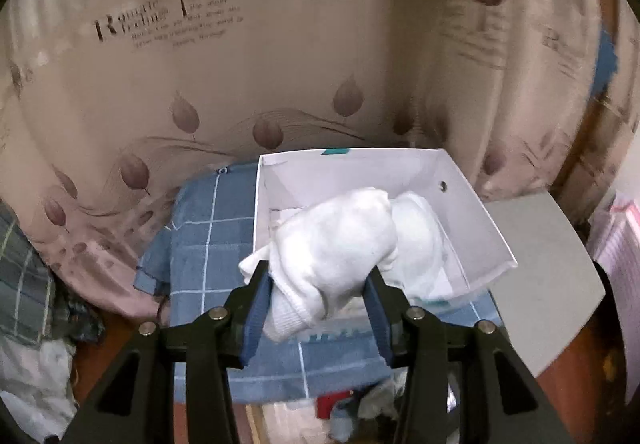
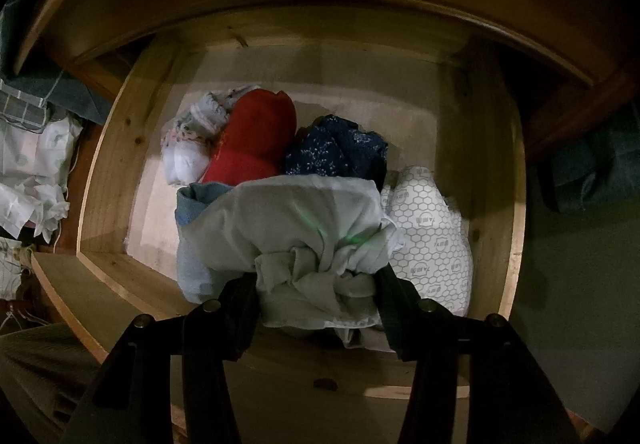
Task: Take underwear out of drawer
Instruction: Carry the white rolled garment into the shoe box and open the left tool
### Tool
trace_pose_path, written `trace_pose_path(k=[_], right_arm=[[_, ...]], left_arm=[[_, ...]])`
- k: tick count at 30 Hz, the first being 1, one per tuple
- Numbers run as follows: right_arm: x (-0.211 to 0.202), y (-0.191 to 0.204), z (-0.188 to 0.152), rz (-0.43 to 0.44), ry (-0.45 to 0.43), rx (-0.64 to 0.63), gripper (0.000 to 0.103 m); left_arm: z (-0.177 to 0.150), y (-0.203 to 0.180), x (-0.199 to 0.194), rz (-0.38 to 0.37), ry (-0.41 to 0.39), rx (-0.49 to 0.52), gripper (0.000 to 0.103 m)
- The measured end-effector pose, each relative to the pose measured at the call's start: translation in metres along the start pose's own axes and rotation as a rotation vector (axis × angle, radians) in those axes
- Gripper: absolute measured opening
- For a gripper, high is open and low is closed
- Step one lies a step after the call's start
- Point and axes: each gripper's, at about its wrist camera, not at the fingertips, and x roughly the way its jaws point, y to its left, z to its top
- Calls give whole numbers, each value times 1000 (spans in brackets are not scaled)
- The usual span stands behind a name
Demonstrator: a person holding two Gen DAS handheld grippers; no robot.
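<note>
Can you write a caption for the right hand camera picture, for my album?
Right gripper pinches a pale bundle in the wooden drawer, beside red and navy pieces.

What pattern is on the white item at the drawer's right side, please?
A grey honeycomb print with small logos on the white item, clearest in the right wrist view.

White garment (image 1: pixel 336 240), white box (image 1: pixel 468 203), blue-checked cloth (image 1: pixel 208 240); red bundle (image 2: pixel 252 139), navy floral bundle (image 2: pixel 336 147), honeycomb-print pack (image 2: pixel 428 236).

Bright, motion-blurred left view; dim, shadowed right view; fisheye-warped edges.
</note>
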Motion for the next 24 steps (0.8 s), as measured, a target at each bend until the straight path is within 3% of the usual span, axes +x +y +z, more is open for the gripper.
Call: trace_pose_path(k=[3,6,12,24], right_arm=[[1,-1,0,5,1,0,49],[2,-2,0,8,1,4,49],[4,0,-1,0,5,-6,49],[5,-1,-1,2,3,-5,49]], left_arm=[[9,3,29,12,40,-37,45],[9,2,54,66,73,-9,45],[-5,1,93,84,153,12,46],[-15,2,83,64,116,17,55]])
